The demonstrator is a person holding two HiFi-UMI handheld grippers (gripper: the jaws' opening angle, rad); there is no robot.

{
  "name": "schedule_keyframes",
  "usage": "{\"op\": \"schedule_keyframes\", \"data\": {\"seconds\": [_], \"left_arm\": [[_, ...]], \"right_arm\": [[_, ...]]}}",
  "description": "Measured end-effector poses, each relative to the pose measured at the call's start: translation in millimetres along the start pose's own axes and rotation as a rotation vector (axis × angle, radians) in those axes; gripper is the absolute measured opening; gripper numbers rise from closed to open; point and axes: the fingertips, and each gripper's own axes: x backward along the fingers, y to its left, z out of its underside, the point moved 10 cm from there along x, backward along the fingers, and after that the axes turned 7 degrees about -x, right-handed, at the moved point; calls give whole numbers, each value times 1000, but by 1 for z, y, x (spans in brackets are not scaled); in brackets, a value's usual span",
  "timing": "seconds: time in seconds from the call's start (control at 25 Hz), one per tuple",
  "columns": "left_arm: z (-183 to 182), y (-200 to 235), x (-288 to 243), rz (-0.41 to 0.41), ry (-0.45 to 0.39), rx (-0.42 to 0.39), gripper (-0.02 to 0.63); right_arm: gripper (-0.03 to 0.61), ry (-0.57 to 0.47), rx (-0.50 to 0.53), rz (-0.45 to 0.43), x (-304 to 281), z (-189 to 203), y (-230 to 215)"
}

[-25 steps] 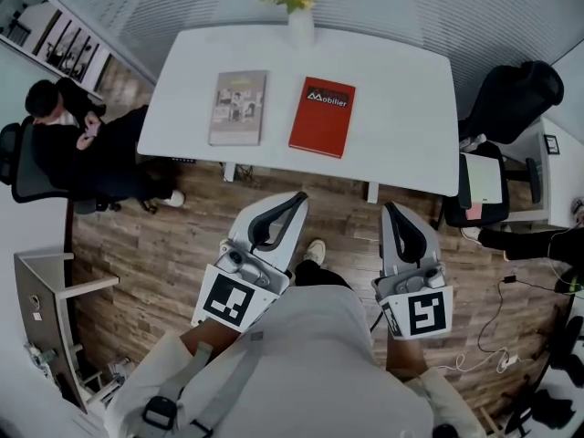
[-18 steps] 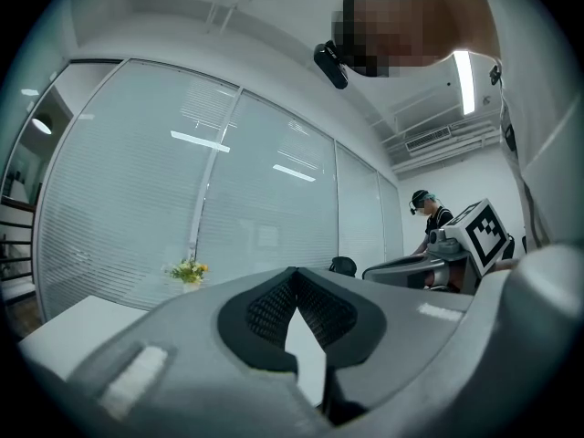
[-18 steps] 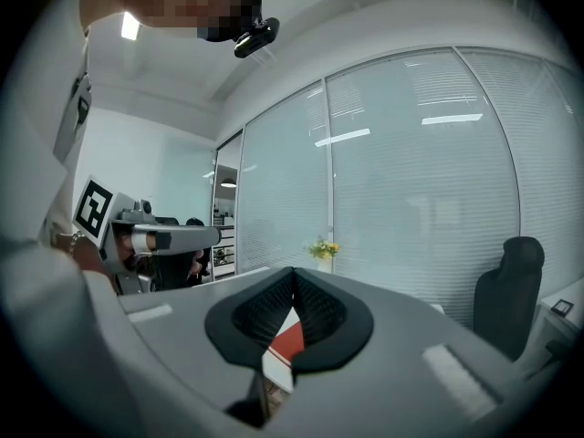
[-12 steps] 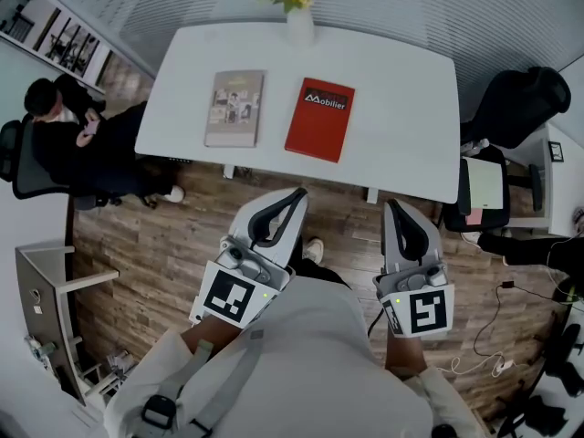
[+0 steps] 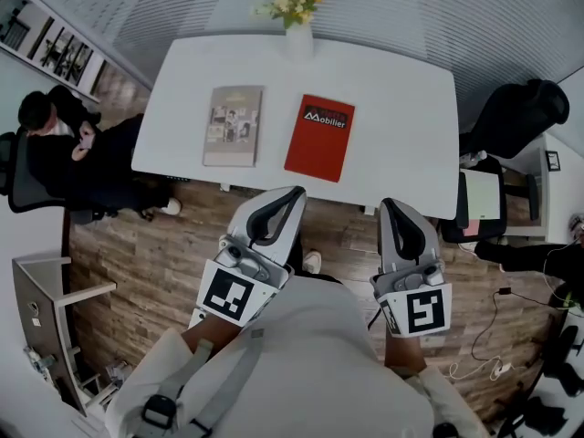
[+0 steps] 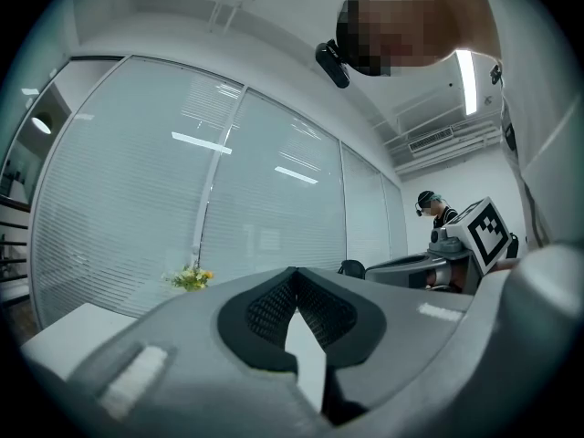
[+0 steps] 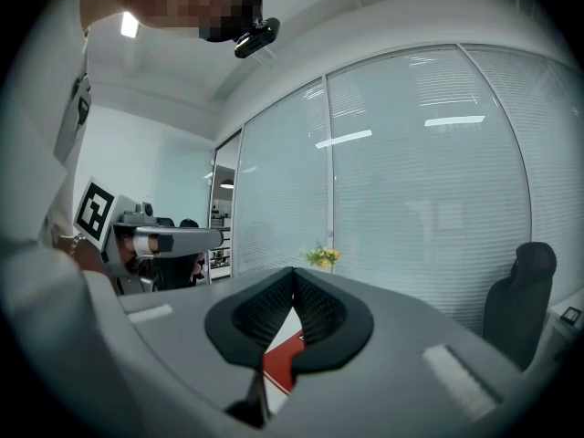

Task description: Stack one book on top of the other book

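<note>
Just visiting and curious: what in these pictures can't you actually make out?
Grey book: cover print too small, head view.
Red book: right gripper view shows only a sliver; the shut right claw blocks the rest.
Vase: white against the white table, outline washed out, head view.
Left gripper view: neither book shows past the shut left claw.

Table [image 5: 401,108]: grey book [image 5: 233,126], red book [image 5: 320,138], vase [image 5: 298,41]
</note>
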Motion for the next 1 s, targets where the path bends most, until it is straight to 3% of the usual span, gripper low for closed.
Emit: {"op": "schedule_keyframes", "data": {"seconds": [1.0], "left_arm": [[17,194,-98,61,-26,44,0]], "right_arm": [[3,25,54,38,-209,-37,-10]]}}
